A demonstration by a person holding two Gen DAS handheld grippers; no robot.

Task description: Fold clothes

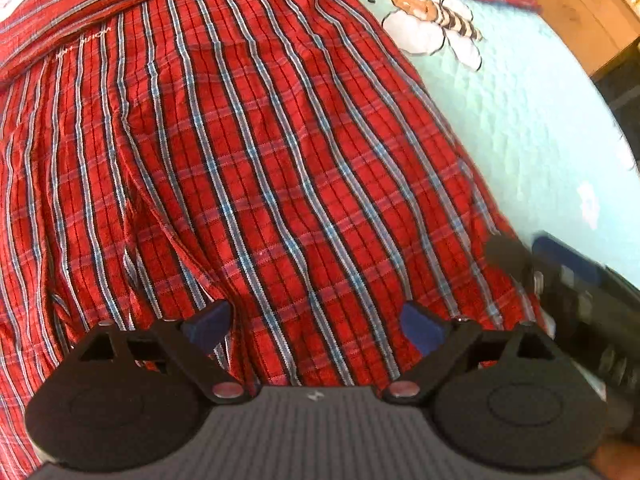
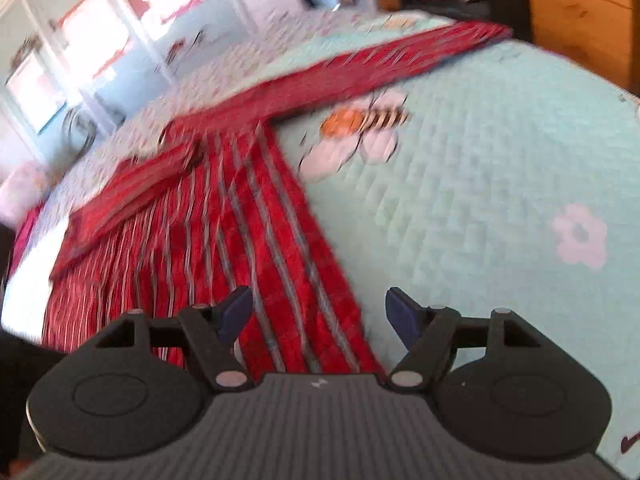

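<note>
One plaid shirt [image 1: 248, 152] | two tools, left tool [image 1: 316, 326], right tool [image 2: 318, 314], both spread | bedspread [image 2: 480, 184], seemingly one bee [image 1: 436, 20]

A pale quilted bedspread [image 2: 480, 184] carries a red plaid shirt [image 1: 240, 168] lying spread beneath both grippers.

We saw a red plaid shirt [image 1: 256, 168] with blue, white and black stripes lying spread flat on the bed, its cloth lightly wrinkled. One sleeve [image 2: 360, 68] stretched straight out sideways from the body across the pale quilt. At the top, a band of the cloth lay folded across the body.
</note>
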